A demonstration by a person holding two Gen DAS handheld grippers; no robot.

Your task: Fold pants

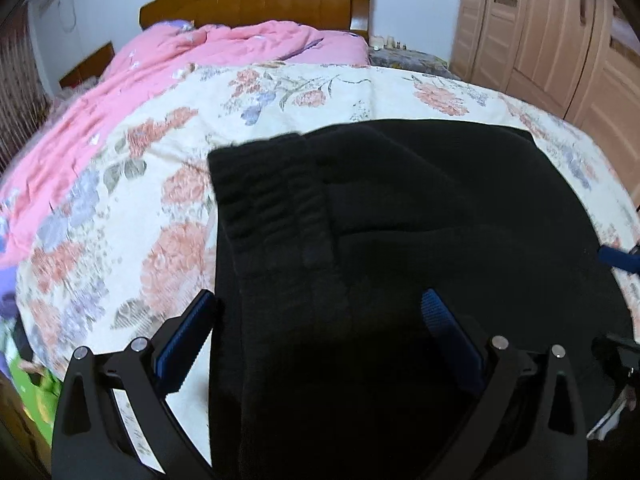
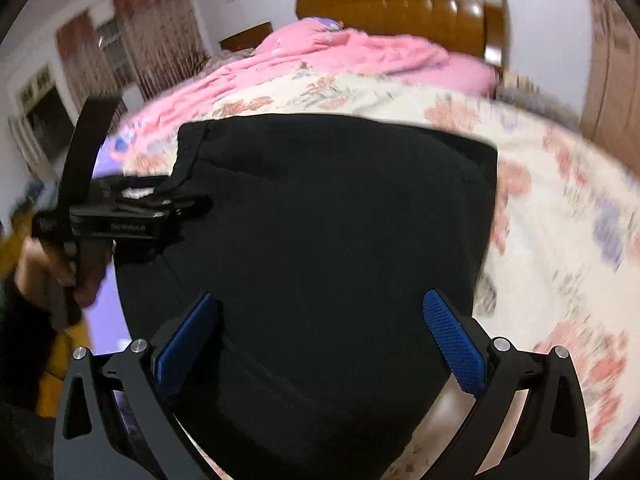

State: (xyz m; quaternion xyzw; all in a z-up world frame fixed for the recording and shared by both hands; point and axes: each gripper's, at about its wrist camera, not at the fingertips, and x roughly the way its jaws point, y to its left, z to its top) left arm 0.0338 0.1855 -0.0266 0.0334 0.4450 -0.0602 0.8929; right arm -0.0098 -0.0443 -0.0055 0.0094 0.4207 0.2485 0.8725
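Across the near edge of the bed lay the black, soft knitted pants (image 1: pixel 420 216), already doubled into a broad slab, the ribbed waistband (image 1: pixel 272 200) uppermost toward the headboard. Judging from that, a further fold was in hand; the next move would call for pinching two near corners and carrying them over evenly. The left tool (image 1: pixel 320 332) and right tool (image 2: pixel 324 332) both gaped wide, holding nothing. Beneath spread a cream floral quilt (image 1: pixel 152 184); beyond it a rumpled pink duvet (image 1: pixel 208 52).
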